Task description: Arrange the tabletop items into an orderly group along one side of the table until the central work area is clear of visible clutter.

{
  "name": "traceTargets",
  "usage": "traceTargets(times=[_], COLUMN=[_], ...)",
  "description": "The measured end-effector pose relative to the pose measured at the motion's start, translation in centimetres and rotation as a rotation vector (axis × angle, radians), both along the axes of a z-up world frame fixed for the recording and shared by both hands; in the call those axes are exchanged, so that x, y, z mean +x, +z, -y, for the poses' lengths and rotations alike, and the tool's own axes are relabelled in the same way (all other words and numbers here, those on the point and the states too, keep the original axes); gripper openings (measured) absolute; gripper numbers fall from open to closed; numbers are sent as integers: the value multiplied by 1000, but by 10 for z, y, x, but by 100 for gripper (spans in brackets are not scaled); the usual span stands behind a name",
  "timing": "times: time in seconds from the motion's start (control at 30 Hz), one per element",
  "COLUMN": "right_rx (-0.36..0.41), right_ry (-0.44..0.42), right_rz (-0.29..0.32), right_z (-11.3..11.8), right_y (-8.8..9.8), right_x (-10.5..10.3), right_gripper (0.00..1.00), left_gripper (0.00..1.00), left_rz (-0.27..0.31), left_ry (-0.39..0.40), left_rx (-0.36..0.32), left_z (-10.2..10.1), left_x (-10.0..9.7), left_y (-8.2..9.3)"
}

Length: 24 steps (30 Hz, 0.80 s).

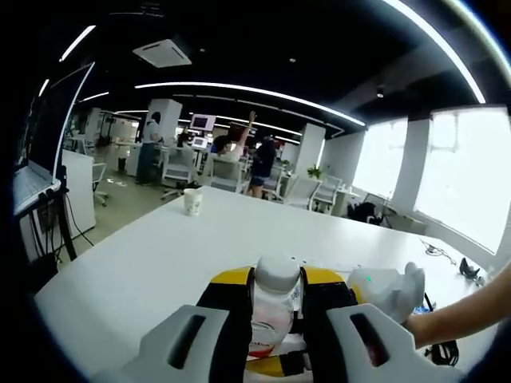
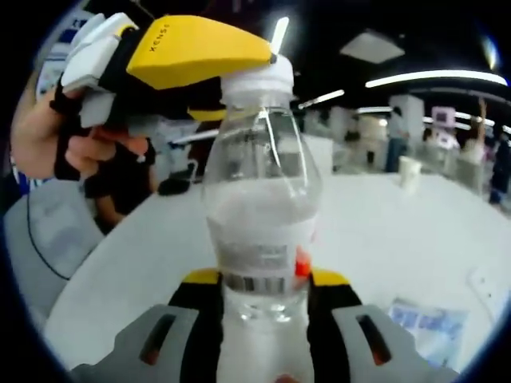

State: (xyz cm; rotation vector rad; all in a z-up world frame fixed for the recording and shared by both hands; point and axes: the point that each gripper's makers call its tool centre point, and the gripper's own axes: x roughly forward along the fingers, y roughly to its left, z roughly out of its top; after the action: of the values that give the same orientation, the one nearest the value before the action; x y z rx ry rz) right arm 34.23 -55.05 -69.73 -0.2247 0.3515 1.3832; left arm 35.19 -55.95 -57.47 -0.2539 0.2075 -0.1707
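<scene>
Desk: large, white, its surface running well back toward an open office with chairs and standing people. Bottle: clear plastic, upright, white cap, white label with a barcode and a red patch, part-filled with clear liquid; held above the desk between the two grippers. Right gripper: black jaws with yellow tips, closed against the lower body of the bottle on both sides, below the label. Left gripper: same make, jaws drawn in on the white cap and neck of the bottle, seen from above in the left gripper view; in the right gripper view it enters from the upper left as a yellow jaw lying on the cap, carried by a hand in a black strap. Arm: bare forearm reaching in from the right in the left gripper view, its hand on a white gripper body just beside the bottle. Packet: flat, blue and white, lying on the desk to the right of the bottle in the right gripper view; printing too blurred to read. Paper cup: white, upright, standing alone near the far edge of the desk, well apart from the bottle.
</scene>
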Motion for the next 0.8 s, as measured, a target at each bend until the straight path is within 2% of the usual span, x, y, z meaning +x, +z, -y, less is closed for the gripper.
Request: traceTargets(times=[0.6,0.67,0.8], right_rx=[4,8,27], right_ry=[-19,-29,-44], right_rz=[-13,-23,-33], right_z=[0,1,3], right_y=[0,0,4], right_x=[1,2,3], right_gripper=[37,39,46], left_gripper=[22,24,33], left_rz=[3,6,-9], left_ry=[-7,-10,-9], left_rx=[5,-1,-14], left_z=[0,1,1], left_x=[1,1,0], left_y=[0,0,-7])
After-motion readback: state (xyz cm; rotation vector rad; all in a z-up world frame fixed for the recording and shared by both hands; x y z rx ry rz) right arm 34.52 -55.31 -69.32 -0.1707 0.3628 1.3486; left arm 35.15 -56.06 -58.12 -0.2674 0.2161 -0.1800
